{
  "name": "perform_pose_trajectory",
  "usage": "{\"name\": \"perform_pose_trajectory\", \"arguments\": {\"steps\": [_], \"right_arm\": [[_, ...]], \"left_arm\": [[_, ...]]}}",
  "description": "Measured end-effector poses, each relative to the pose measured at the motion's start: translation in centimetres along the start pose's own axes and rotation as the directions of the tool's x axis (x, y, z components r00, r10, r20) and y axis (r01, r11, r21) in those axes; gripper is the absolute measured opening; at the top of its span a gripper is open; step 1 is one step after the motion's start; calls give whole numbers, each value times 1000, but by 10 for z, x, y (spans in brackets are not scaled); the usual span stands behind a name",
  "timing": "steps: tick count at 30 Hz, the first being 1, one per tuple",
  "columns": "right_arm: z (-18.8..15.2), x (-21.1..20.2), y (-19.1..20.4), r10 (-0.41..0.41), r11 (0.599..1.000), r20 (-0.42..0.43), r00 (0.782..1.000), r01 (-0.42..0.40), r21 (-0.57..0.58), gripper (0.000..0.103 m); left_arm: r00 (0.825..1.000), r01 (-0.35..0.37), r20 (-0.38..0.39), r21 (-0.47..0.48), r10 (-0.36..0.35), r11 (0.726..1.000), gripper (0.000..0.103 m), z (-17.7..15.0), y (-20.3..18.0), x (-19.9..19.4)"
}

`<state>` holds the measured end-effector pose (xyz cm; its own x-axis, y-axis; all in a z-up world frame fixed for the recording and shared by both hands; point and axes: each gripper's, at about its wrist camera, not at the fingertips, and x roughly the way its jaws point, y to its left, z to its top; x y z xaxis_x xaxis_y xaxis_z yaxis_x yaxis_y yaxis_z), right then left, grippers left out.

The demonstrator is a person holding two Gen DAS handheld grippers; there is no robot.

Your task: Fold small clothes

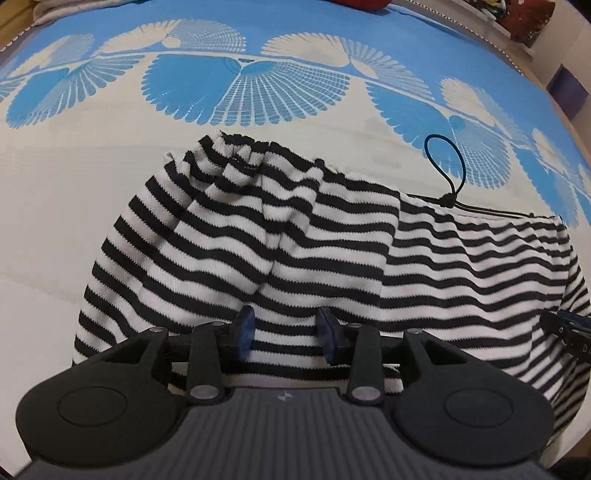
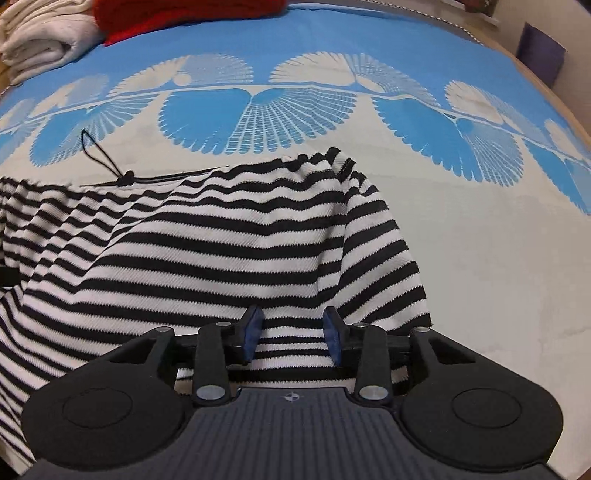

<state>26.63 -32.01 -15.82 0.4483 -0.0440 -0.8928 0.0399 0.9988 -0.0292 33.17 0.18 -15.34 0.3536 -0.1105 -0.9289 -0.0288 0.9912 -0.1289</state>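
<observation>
A black-and-white striped garment point(image 1: 295, 240) with a thin black cord loop point(image 1: 445, 166) lay on a bedspread point(image 1: 110, 184) patterned in bright blue and cream fan-like shell motifs. The two grippers, left point(image 1: 286, 334) and right point(image 2: 291, 334), were black with dark blue pads point(image 1: 245, 328). At the far edge sat a cream folded cloth point(image 2: 44, 40) and a red one point(image 2: 184, 14).

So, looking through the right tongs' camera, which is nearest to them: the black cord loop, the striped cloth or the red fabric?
1. Striped cloth, right at the right tongs.
2. Cord loop, farther, upper left.
3. Red fabric, farthest, top left edge.
</observation>
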Motion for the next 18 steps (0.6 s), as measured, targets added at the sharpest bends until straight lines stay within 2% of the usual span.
{"name": "perform_pose_trajectory", "arguments": {"steps": [8, 12, 14, 16, 18], "right_arm": [[1, -3, 1, -18, 1000, 15, 1000, 17, 11, 40], [1, -31, -8, -7, 999, 133, 991, 1, 48, 40], [-3, -42, -16, -30, 998, 163, 986, 22, 53, 40], [-6, -43, -27, -49, 996, 147, 988, 38, 75, 40], [-9, -37, -39, -72, 993, 95, 993, 62, 105, 40]], "left_arm": [[999, 39, 28, -21, -39, 999, 42, 4, 9, -10], [994, 76, 81, -65, -71, 995, 42, 1, 26, -36], [991, 88, 103, -75, -80, 993, 42, -4, 36, -52], [992, 81, 102, -65, -74, 995, 42, -9, 45, -63], [995, 51, 83, -49, -47, 997, 41, -16, 51, -68]]}}
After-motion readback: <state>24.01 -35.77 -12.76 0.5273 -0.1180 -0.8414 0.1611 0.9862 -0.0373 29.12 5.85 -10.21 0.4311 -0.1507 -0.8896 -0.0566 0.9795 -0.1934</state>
